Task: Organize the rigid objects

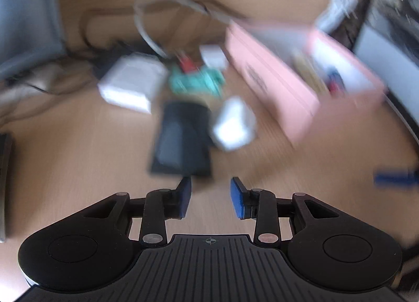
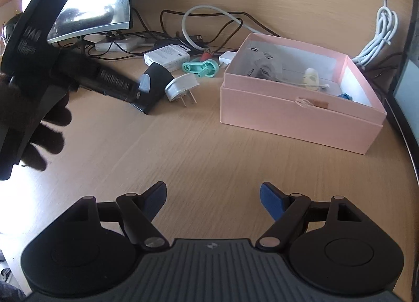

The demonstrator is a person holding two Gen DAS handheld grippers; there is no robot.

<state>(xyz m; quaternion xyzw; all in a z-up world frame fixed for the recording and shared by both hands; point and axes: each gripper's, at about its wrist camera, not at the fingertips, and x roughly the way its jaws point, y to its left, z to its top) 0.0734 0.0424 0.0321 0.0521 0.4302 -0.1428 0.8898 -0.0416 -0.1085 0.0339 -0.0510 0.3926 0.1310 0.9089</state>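
We take the pink box (image 2: 298, 116) on the worktop (image 2: 183, 150) as our landmark. Left of it we see the white plug adapter (image 2: 182, 86), then the black device (image 2: 153, 87); the teal part (image 2: 200, 67) lies behind these. Our left tool (image 1: 210, 197) gapes over the black device, gripping nothing. Our right tool (image 2: 213, 203) spreads wide in front of the box, empty.

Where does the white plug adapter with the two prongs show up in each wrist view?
Left wrist: the white plug adapter sits just right of centre, blurred, beside the black device.
Right wrist: it lies left of centre in the upper half, prongs pointing toward the camera, just right of that black device.
Shared landmark: the open pink box is to its right in both views.
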